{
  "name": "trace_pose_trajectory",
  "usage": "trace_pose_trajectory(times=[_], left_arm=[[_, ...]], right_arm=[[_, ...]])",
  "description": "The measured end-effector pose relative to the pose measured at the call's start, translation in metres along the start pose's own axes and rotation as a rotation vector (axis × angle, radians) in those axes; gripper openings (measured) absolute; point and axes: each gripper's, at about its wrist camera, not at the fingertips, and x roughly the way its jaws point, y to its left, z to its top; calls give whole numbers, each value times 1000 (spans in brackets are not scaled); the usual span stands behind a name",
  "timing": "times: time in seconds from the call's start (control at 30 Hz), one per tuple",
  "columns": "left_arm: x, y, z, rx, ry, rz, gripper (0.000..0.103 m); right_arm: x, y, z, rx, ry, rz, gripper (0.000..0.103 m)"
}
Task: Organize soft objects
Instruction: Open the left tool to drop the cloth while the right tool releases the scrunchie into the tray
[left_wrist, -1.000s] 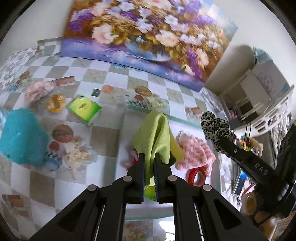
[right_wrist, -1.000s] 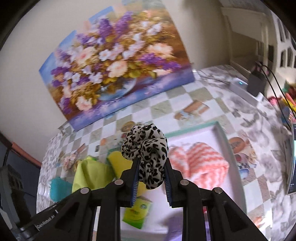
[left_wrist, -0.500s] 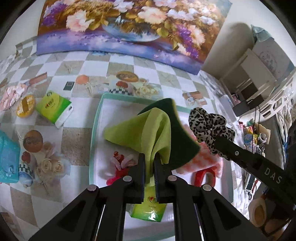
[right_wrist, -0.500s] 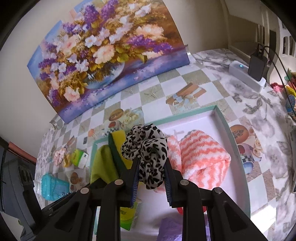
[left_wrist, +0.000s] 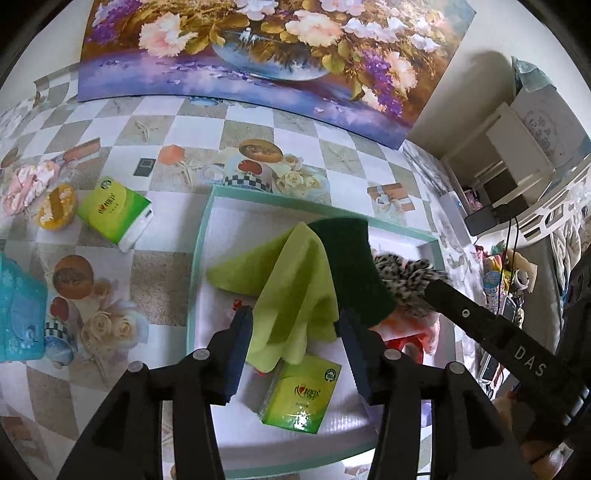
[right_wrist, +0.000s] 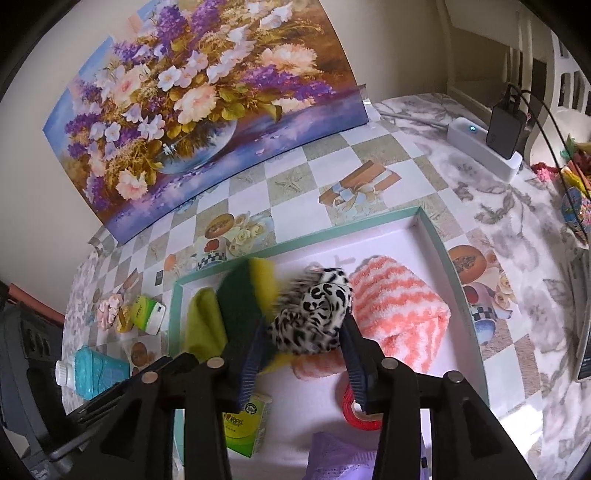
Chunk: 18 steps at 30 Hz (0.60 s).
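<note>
While both drop into the tray (right_wrist: 436, 236) near its far edge, feather-light and limp, best pinched at a bunched fold: green cloth (left_wrist: 291, 280) loose between wide left gripper (left_wrist: 295, 354), leopard scrunchie (right_wrist: 314, 314) loose between wide right gripper (right_wrist: 303, 365).

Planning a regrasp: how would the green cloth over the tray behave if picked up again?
The green cloth is probably floppy: it hangs in folds between the open left gripper. Likely light and thin. It may drag along the sponge beside it.
</note>
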Motion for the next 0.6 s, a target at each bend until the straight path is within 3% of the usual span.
trace_pose_trajectory(times=[0.07,0.13,0.2,0.33,0.4,0.57,0.6], left_arm=[[-6,1,2,-7,-6,5,54],[-12,3,3,-21,-8,23,64],[-17,7,4,-35,-15,56,68],[-24,19,5,-58,-51,143,86],[-26,26,4,-69,-63,178,89],[-26,38,4,-97,-66,209,95],[-27,39,3,-98,-67,215,98]], right_arm=[[-4,1,1,-8,-7,-13,45],[-7,3,2,-15,-9,-23,51],[-9,5,1,-20,-10,-38,65],[-9,11,-1,-45,6,-67,71],[-6,15,-3,-66,17,-87,84],[0,21,-7,-95,28,-117,103],[0,21,-8,-101,23,-123,103]])
